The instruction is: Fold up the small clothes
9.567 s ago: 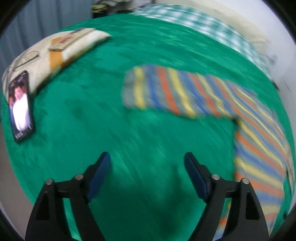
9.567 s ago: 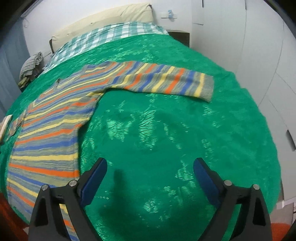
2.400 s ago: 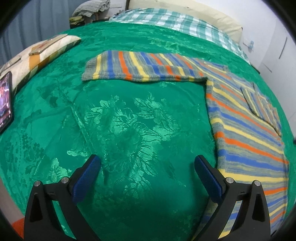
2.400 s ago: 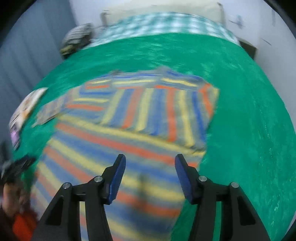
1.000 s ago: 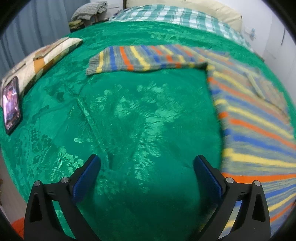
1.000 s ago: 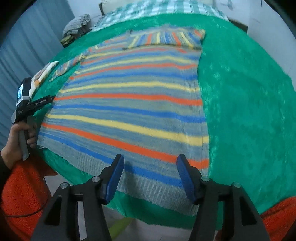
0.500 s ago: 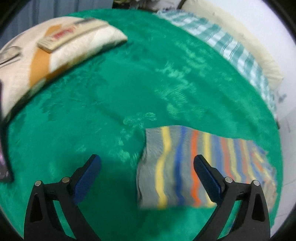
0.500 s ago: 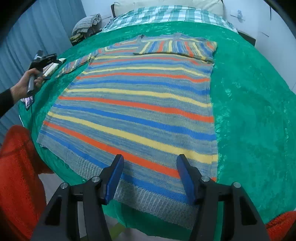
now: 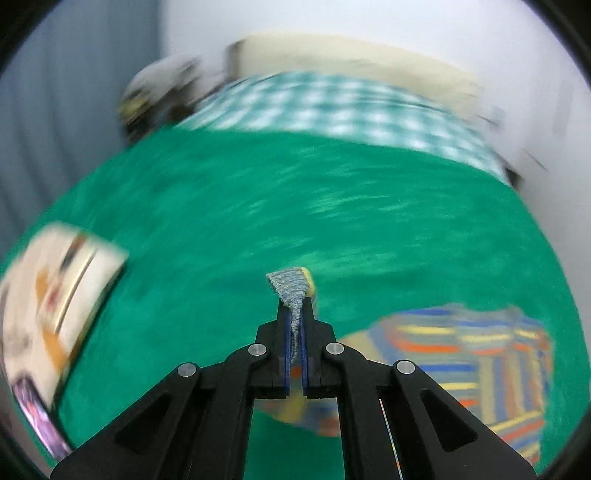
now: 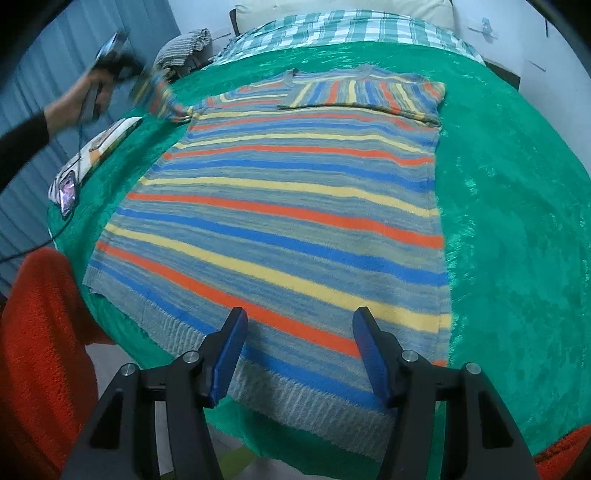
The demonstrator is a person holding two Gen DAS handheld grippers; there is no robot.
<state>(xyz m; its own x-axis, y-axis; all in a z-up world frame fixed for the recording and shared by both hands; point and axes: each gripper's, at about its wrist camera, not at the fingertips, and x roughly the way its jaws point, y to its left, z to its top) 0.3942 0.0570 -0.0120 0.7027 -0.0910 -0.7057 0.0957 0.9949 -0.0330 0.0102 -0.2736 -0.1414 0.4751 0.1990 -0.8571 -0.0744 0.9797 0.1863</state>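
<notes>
A striped sweater (image 10: pixel 288 206) in grey, blue, yellow and orange lies flat on the green bedspread (image 10: pixel 517 192). Its right sleeve (image 10: pixel 365 94) is folded across the chest. My left gripper (image 9: pixel 294 317) is shut on the grey cuff (image 9: pixel 290 286) of the left sleeve and holds it up off the bed; the sweater's body (image 9: pixel 461 350) shows blurred below. In the right wrist view the left gripper (image 10: pixel 110 70) is at the far left with the lifted sleeve (image 10: pixel 162 99). My right gripper (image 10: pixel 299 328) is open and empty above the sweater's hem.
A cream pillow (image 9: pixel 55 280) and a phone (image 10: pixel 68 192) lie at the bed's left edge. A checked blanket (image 10: pixel 351 26) covers the head end, with a pile of cloth (image 10: pixel 184 46) beside it. An orange cushion (image 10: pixel 40 350) is at the near left.
My left gripper has shut on the left sleeve's cuff and lifted it off the bed. My right gripper has stayed open above the hem.
</notes>
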